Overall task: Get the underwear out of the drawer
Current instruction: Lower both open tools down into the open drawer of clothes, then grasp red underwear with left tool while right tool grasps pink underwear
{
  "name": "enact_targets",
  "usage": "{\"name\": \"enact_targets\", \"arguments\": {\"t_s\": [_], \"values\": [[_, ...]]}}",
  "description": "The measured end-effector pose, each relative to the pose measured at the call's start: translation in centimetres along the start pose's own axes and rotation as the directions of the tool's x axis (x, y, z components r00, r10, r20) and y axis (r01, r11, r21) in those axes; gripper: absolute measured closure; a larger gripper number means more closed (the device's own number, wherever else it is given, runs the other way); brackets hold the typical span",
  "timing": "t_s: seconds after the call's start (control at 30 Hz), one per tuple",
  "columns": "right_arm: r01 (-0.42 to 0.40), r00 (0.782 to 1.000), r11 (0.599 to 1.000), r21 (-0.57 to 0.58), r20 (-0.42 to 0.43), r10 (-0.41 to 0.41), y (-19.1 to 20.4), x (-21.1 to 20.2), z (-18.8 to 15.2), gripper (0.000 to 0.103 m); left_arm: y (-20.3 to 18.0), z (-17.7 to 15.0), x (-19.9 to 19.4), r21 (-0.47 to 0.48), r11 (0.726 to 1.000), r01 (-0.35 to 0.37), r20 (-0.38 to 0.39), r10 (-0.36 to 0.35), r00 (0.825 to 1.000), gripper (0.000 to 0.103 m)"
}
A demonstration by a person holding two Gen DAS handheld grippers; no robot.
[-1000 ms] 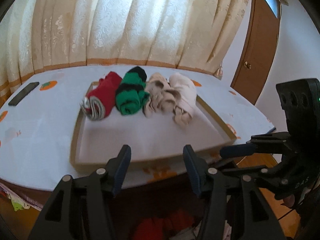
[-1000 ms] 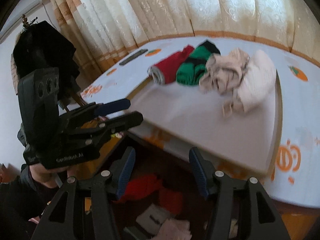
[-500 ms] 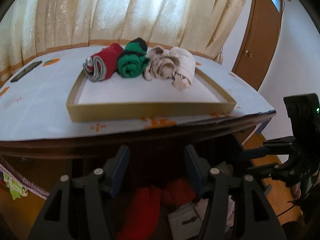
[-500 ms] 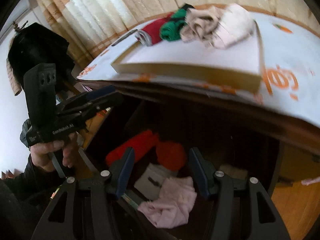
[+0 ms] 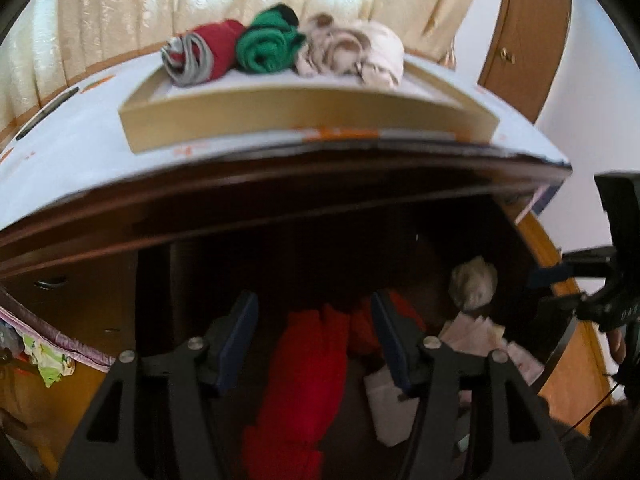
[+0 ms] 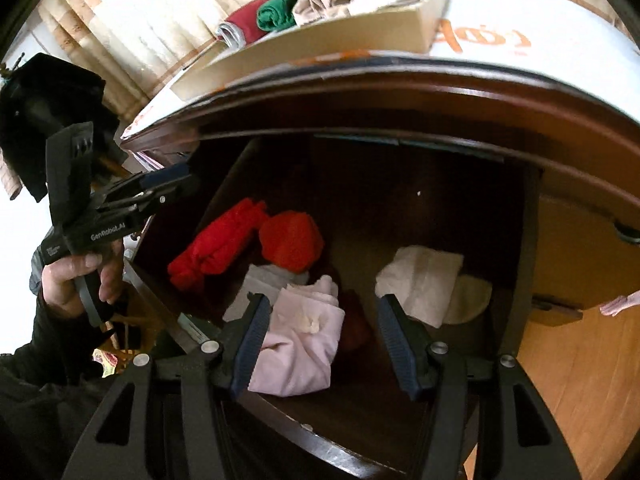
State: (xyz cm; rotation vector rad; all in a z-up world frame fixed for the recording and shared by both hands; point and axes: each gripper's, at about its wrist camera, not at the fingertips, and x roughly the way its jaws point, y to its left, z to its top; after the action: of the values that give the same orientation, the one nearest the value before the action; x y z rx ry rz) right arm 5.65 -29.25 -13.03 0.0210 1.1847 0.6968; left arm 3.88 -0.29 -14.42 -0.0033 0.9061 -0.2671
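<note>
The open dark wooden drawer [image 6: 400, 208] holds several pieces of underwear: a long red roll [image 6: 216, 244], an orange-red ball [image 6: 290, 240], a folded pink piece [image 6: 300, 344] and a white folded piece [image 6: 424, 280]. My right gripper [image 6: 322, 304] hangs open above the pink piece, touching nothing. My left gripper [image 5: 312, 300] is open over the red roll [image 5: 304, 376], its jaws easing wider with nothing gripped. A hand holds the left gripper [image 6: 172, 184] at the drawer's left edge. The right gripper [image 5: 548, 284] shows at the right of the left wrist view.
On the tabletop above, a shallow cardboard tray [image 5: 304, 116] carries rolled red-grey [image 5: 200, 56], green [image 5: 268, 46] and beige [image 5: 352, 52] garments. The table's front edge [image 6: 400, 76] overhangs the drawer. Curtains hang behind; a wooden door [image 5: 520, 32] stands at the right.
Both grippers have come down from tabletop level and tipped downward, so the drawer's inside now fills both views. The tray has slid to the top of the views.
</note>
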Motion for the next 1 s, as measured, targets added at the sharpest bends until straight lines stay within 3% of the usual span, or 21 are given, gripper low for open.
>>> {"name": "enact_targets", "arguments": {"t_s": [0.5,0.63,1.0], "values": [[-0.006,0.995,1.000,0.012,-0.102,0.007,0.0,4.5,-0.1,0.044,0.5,-1.1,3.0,0.081,0.997,-0.009,-0.164,0.022,0.986,0.043],[-0.007,0.993,1.000,0.013,-0.119,0.008,0.0,5.1,0.0,0.044,0.2,-1.4,3.9,0.111,0.994,0.011,-0.217,0.014,0.976,0.036],[-0.037,0.982,0.999,-0.010,-0.185,0.034,0.3,6.5,0.1,0.044,-0.3,-1.9,5.9,0.166,0.983,0.072,-0.348,-0.009,0.937,0.036]]}}
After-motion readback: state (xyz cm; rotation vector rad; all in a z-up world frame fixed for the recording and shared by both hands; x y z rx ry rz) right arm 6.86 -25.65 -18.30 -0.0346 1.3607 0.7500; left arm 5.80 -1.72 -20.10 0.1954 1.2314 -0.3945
